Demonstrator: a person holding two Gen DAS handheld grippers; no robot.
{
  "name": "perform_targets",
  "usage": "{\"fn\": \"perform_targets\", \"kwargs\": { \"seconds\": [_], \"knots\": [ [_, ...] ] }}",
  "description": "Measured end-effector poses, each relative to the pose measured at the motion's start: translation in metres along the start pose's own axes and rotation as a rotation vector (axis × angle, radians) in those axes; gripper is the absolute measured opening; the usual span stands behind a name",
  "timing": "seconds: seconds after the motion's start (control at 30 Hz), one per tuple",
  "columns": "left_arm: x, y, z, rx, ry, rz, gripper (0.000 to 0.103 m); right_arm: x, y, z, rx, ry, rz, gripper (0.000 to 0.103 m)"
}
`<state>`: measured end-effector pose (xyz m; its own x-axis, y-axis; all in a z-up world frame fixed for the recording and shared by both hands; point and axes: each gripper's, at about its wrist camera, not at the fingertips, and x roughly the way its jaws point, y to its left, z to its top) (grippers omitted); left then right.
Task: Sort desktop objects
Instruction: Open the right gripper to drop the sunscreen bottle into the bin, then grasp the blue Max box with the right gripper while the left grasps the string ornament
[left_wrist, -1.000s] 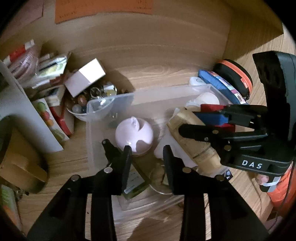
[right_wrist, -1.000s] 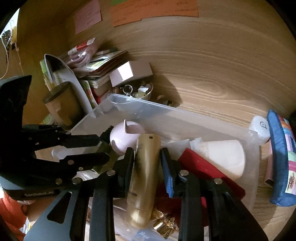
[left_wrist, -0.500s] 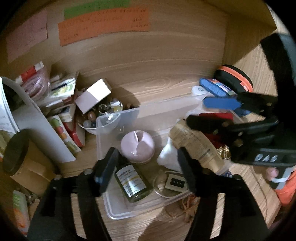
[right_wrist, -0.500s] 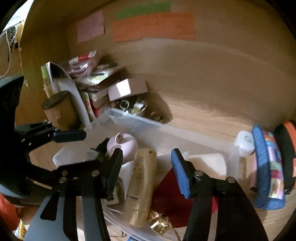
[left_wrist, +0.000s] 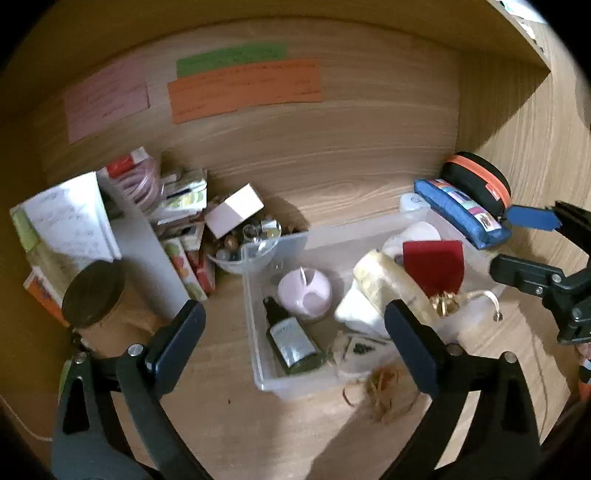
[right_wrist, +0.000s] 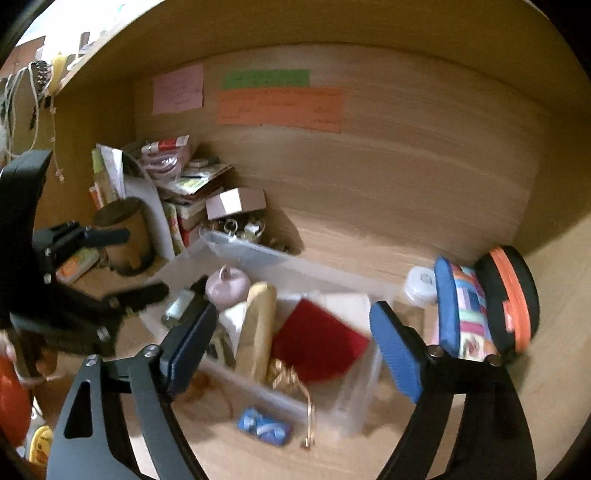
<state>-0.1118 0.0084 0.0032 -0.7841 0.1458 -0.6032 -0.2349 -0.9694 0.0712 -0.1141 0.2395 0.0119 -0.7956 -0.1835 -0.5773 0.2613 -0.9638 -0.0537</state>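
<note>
Clear plastic bin (left_wrist: 258, 373): on the tabletop (left_wrist: 229, 424), centre. Contents: gold tube (right_wrist: 258, 325) lying lengthwise; red pouch (right_wrist: 317, 343) beside it, gold tassel at its lower corner; pink round pot (left_wrist: 304, 291); dark green bottle (left_wrist: 291, 339) on its side; white item beneath, type unclear.

Outside bin: blue patterned case (right_wrist: 461, 314) and black-and-orange round case (right_wrist: 509, 295), right; loose blue wrapper (right_wrist: 264, 430), blurred, in front of the bin; bowl of trinkets (left_wrist: 243, 247) and stacked booklets, left rear.

Left hand-held gripper (left_wrist: 295, 336): fingers spread wide, nothing held, above the bin's near end.
Right hand-held gripper (right_wrist: 291, 347): likewise wide apart and empty, over tube and pouch.

Step, by judgement: between placements, both tools free. Next: pick an unsorted item outside the bin, probably the wrapper or a case, descend and close on it.
</note>
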Motion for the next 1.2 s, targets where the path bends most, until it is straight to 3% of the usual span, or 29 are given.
{"fn": "perform_targets", "kwargs": {
  "seconds": [0.47,0.6,0.73,1.2],
  "knots": [
    [0.028,-0.030,-0.067,0.026,0.208,-0.078,0.100,-0.004,-0.003,-0.072,0.130,0.110,-0.060,0.083],
    [0.045,-0.042,-0.072,0.044,0.272,-0.092,0.100,0.004,-0.008,-0.092,0.196,0.168,-0.032,0.083],
    [0.057,-0.051,-0.072,0.049,0.307,-0.111,0.100,0.012,-0.007,-0.102,0.196,0.205,-0.059,0.083],
    [0.074,-0.053,-0.069,-0.001,0.334,-0.079,0.099,0.056,0.001,-0.100,0.187,0.306,0.007,0.083]
  ]
}}
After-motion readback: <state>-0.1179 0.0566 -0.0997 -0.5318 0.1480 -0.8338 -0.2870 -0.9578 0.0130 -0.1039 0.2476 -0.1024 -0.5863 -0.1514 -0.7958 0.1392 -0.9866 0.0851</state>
